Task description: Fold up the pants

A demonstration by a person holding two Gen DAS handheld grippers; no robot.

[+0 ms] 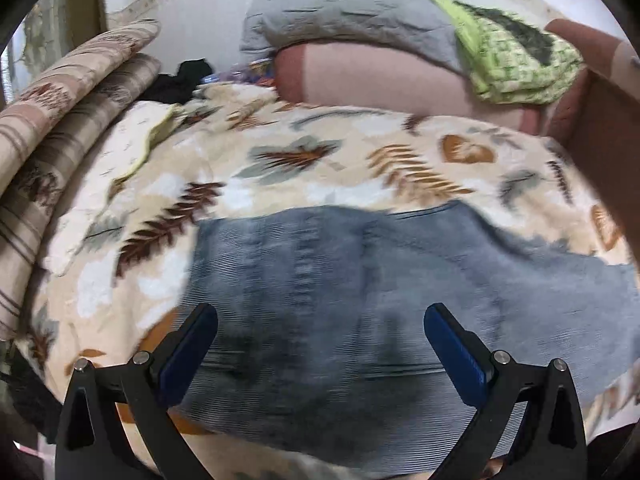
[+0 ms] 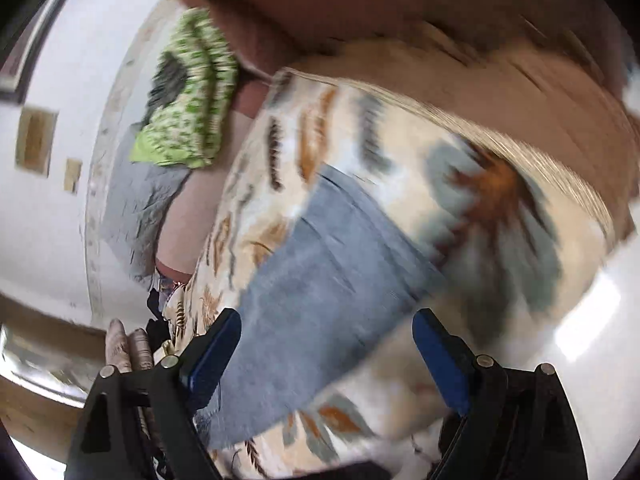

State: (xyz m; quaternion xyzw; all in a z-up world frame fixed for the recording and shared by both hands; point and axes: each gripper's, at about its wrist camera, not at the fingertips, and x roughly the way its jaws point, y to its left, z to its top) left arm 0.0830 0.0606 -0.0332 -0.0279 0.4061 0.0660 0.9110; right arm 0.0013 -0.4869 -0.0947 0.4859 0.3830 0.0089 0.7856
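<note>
**One pair of jeans on a leafy blanket, two grippers spread wide above it**

There is one pair of blue jeans (image 1: 340, 300). It lies flat on one cream blanket (image 1: 280, 160) that has brown and grey leaves printed on it. The blanket covers a bed.

There are two grippers. The left gripper (image 1: 320, 320) has its two blue fingers (image 1: 188, 352) spread far apart, with nothing pinched between them. The jeans lie under it. The right gripper (image 2: 326, 332) is spread wide too and holds nothing. The jeans show in the gap between its fingers, but the fingers do not squeeze them.

In the left wrist view the jeans run long from left to right across the bed. In the right wrist view they run as a slanted strip, from low near the gripper up and away. Both views are blurry, so I cannot tell which end is the waist.

Past the blanket there is one grey cushion (image 1: 340, 12) and one green patterned cloth (image 1: 516, 60). Two folded striped blankets (image 1: 60, 120) are stacked at the left edge.

No boxes or baskets can be seen.
</note>
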